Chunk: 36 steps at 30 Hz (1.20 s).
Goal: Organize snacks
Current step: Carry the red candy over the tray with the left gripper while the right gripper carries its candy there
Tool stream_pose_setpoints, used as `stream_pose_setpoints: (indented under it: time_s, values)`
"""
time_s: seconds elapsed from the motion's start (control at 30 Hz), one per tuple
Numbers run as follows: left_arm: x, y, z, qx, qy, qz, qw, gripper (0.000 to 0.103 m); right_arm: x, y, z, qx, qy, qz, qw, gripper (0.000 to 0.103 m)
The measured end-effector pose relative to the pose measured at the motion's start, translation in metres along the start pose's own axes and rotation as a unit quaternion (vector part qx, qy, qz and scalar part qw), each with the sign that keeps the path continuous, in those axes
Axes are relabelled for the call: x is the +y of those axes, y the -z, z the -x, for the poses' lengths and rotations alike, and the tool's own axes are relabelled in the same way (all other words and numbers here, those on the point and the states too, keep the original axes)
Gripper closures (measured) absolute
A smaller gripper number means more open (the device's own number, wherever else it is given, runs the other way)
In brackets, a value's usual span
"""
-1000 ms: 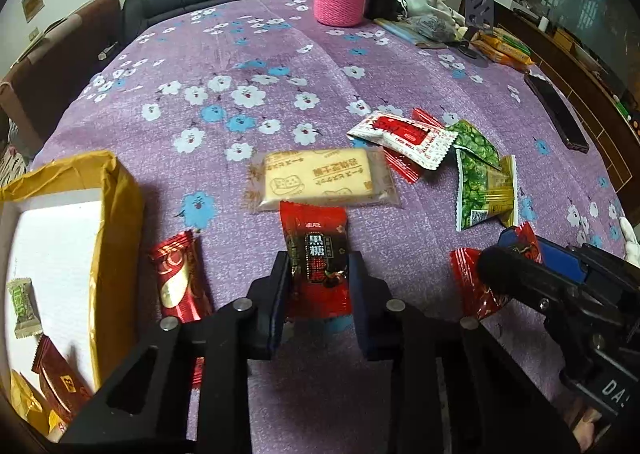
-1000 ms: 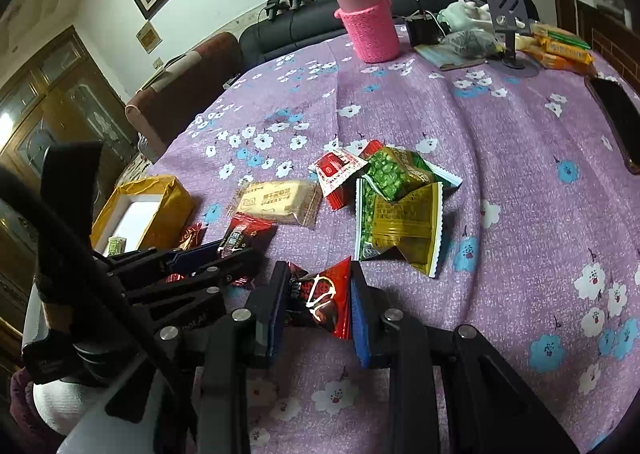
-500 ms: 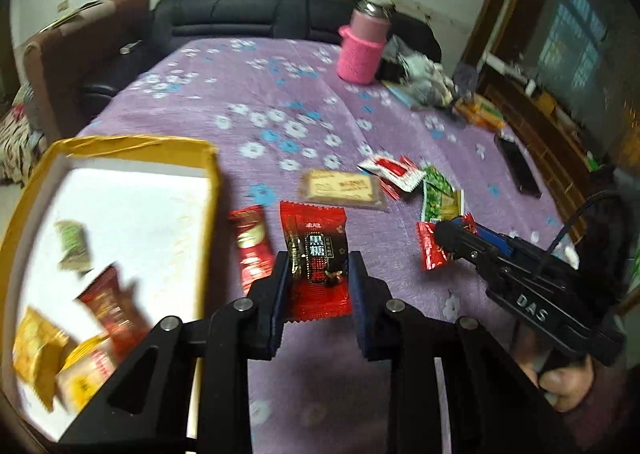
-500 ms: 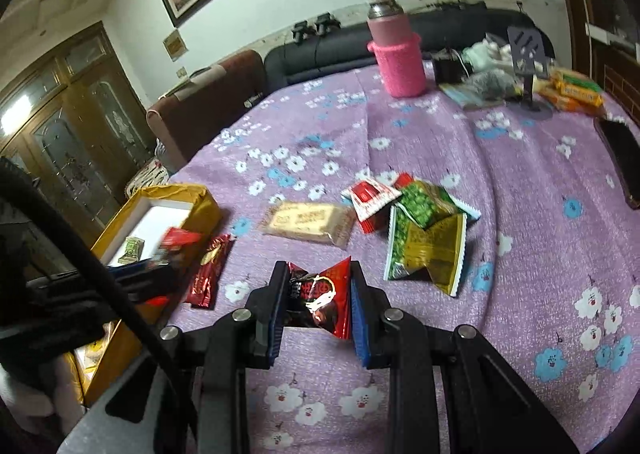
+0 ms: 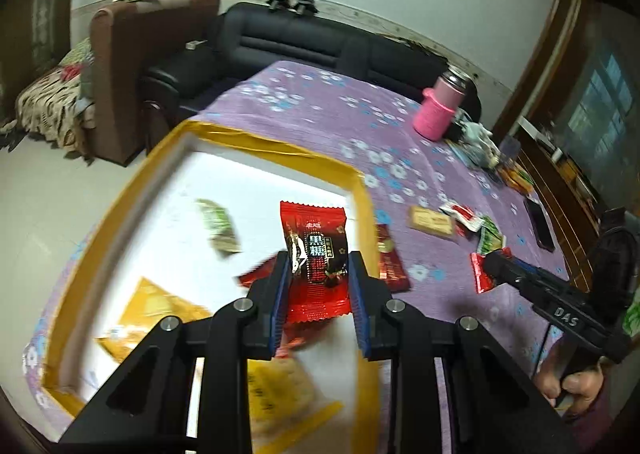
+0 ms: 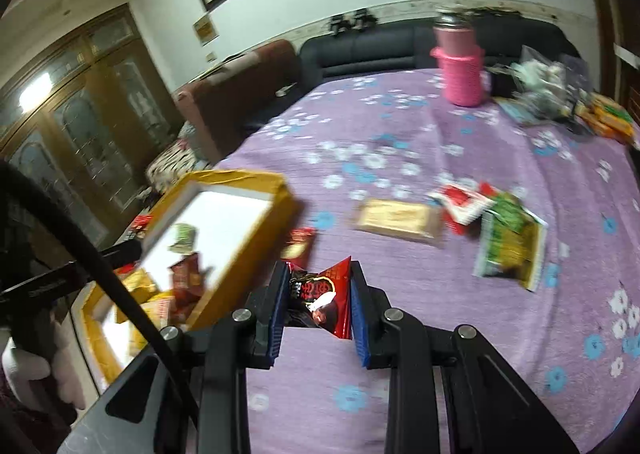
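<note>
Since a second ago your left gripper (image 5: 318, 274), clamped on a red packet (image 5: 316, 250), reached the yellow box (image 5: 256, 141) at frame centre; right gripper (image 6: 319, 296) grips another packet (image 6: 326, 296); several snacks (image 6: 508, 242) remain at right.

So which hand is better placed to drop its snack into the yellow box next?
Left. The left gripper holds its red packet over the yellow box; the right gripper holds its packet above the tablecloth beside it.
</note>
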State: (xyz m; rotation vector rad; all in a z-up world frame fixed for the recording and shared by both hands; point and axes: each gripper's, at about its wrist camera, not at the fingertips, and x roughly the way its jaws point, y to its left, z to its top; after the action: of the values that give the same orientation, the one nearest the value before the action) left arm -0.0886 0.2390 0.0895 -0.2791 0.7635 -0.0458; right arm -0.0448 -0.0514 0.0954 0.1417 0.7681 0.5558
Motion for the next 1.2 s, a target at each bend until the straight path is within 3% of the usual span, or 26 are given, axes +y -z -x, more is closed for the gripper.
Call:
stream_pose_setpoints:
  time_s: [0.23, 0.43, 0.83, 0.93, 1.0, 1.2]
  values:
    - [0.049, -0.007, -0.002, 0.005, -0.024, 0.035, 0.9991, 0.073, 0.054, -0.016, -0.024, 0.023, -0.032, 0.037, 0.999, 0.076]
    - [0.072, -0.018, -0.02, 0.026, -0.029, 0.053, 0.9979, 0.073, 0.092, -0.016, -0.07, 0.065, -0.046, 0.069, 0.994, 0.076]
    - [0.08, -0.022, -0.046, 0.067, -0.038, 0.058, 0.9953, 0.072, 0.106, -0.007, -0.12, 0.112, -0.027, 0.082, 0.99, 0.075]
    - [0.082, -0.022, -0.044, 0.069, -0.035, 0.065, 0.9948, 0.068, 0.109, -0.007, -0.119, 0.108, -0.026, 0.083, 0.99, 0.071]
    - [0.083, -0.022, -0.042, 0.07, -0.038, 0.07, 0.9943, 0.059, 0.108, -0.008, -0.117, 0.104, -0.027, 0.077, 0.991, 0.066]
    - [0.078, -0.021, -0.023, 0.049, -0.03, 0.083, 0.9949, 0.043, 0.105, -0.009, -0.102, 0.091, -0.026, 0.071, 0.993, 0.066]
